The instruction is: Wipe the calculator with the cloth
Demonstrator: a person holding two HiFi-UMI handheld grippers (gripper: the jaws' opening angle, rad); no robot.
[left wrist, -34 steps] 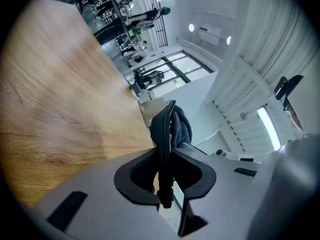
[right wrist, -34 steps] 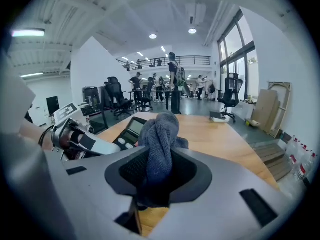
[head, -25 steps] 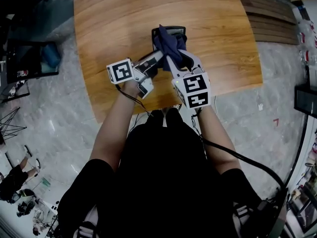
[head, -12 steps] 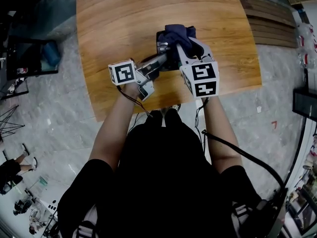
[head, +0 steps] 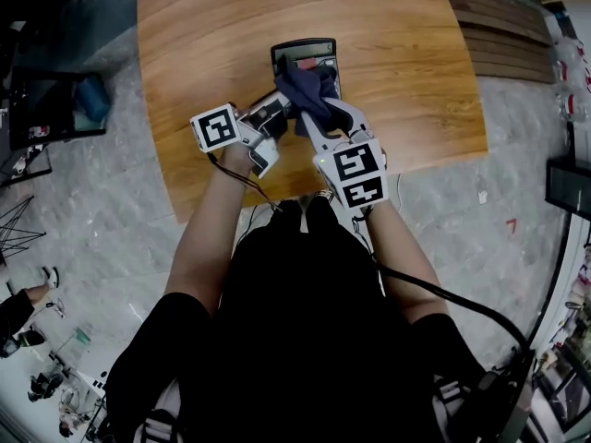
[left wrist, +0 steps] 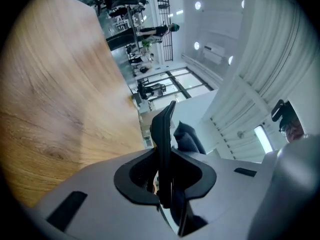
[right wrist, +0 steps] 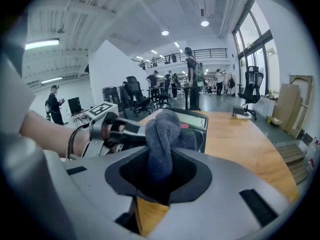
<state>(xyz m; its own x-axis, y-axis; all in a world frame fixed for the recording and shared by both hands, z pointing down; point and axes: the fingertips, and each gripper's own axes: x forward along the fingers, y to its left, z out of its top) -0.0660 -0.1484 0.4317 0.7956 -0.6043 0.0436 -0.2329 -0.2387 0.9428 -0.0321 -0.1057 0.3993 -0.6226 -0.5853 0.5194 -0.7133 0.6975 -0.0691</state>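
A black calculator (head: 307, 55) lies on the wooden table (head: 203, 44), display end away from me. My left gripper (head: 277, 109) is shut on its near left edge; in the left gripper view the calculator (left wrist: 162, 134) stands edge-on between the jaws of that gripper (left wrist: 164, 184). My right gripper (head: 309, 113) is shut on a dark blue cloth (head: 300, 89) and presses it on the calculator's lower half. In the right gripper view the cloth (right wrist: 161, 134) bulges out of the right gripper (right wrist: 160, 179) in front of the calculator (right wrist: 195, 120), with the left gripper (right wrist: 112, 129) beside it.
The table's near edge (head: 277, 190) runs just below both grippers. A slatted wooden bench (head: 503, 30) stands to the right of the table, and dark equipment (head: 55, 109) sits on the floor to the left. My body fills the lower part of the head view.
The right gripper pushed the cloth to the calculator's far end, then drew it back toward me, so the display now shows. The left gripper kept its hold on the calculator.
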